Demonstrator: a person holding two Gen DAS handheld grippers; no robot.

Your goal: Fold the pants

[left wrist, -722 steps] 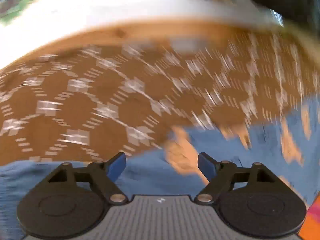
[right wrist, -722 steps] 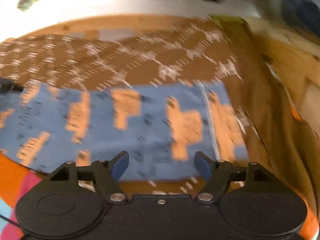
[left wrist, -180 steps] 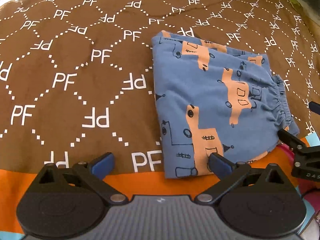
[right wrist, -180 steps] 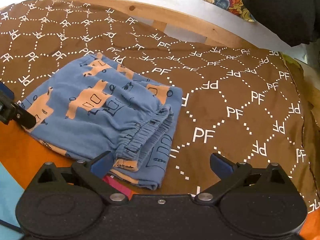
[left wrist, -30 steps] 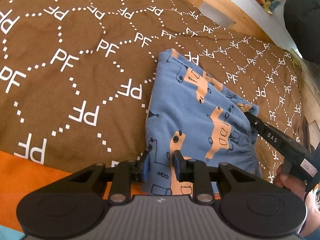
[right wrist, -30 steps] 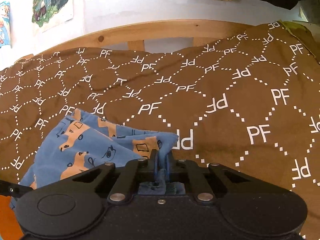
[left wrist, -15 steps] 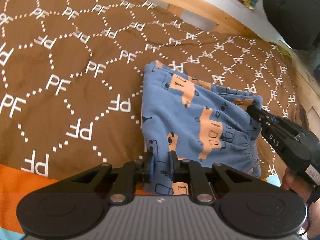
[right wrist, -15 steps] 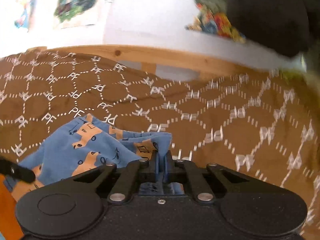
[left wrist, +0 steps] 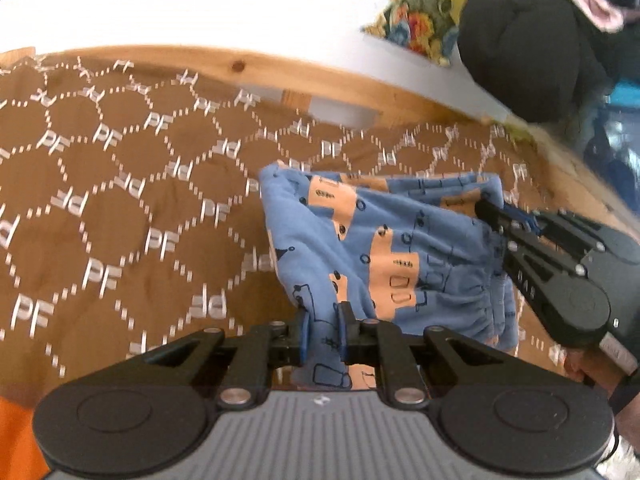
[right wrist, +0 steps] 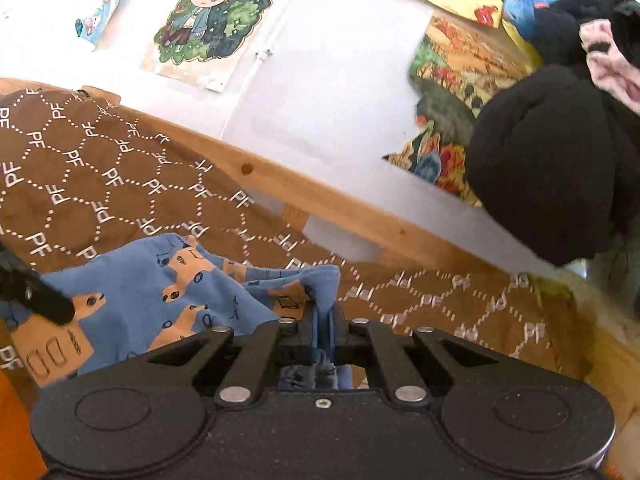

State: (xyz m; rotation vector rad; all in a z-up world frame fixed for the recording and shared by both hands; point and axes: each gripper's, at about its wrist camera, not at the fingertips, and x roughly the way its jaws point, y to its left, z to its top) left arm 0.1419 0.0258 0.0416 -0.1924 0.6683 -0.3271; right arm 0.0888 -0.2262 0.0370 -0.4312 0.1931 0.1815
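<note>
The folded blue pants with orange vehicle prints hang lifted above the brown PF-patterned blanket. My left gripper is shut on their near left edge. My right gripper is shut on the waistband side at the right. In the right wrist view the pants spread to the left, with my right gripper shut on bunched cloth and the left gripper's tip at the far left.
A wooden bed rail runs behind the blanket, with a white wall and posters above. A black plush toy sits at the right. An orange sheet shows at the near left.
Both grippers have risen with the pants, lifting them off the blanket and moving toward the wall. The views tilt up, so more wall shows.
</note>
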